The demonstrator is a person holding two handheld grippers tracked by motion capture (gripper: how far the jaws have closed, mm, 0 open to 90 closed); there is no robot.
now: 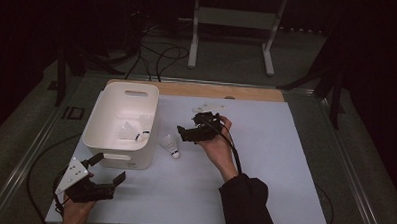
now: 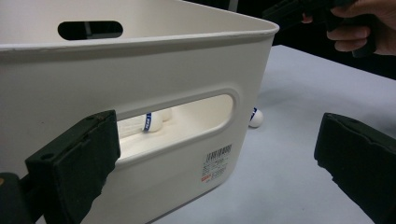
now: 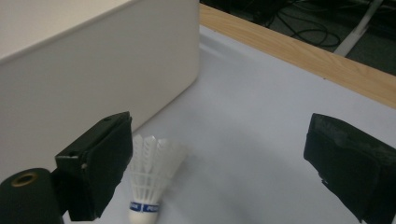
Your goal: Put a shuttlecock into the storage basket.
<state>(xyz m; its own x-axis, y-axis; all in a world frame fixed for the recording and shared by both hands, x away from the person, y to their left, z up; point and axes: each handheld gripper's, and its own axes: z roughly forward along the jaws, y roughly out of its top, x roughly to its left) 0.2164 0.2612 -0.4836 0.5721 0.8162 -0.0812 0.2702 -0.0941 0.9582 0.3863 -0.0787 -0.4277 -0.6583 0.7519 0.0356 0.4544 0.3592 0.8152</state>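
A white shuttlecock (image 1: 172, 145) with a blue band lies on the white table sheet just right of the white bin (image 1: 98, 133). In the right gripper view the shuttlecock (image 3: 148, 177) lies beside the left jaw, cork toward the camera. My right gripper (image 1: 185, 133) is open just right of it, empty. Two more shuttlecocks (image 1: 132, 130) lie inside the bin; one shuttlecock (image 2: 152, 122) shows through the bin's handle slot. My left gripper (image 1: 109, 169) is open at the bin's near right corner, holding nothing.
The white sheet (image 1: 265, 159) covers the table; a wooden strip (image 1: 197, 90) runs along its far edge. Cables and a white stand (image 1: 234, 23) are on the floor beyond. A small white piece (image 1: 209, 108) lies behind the right hand.
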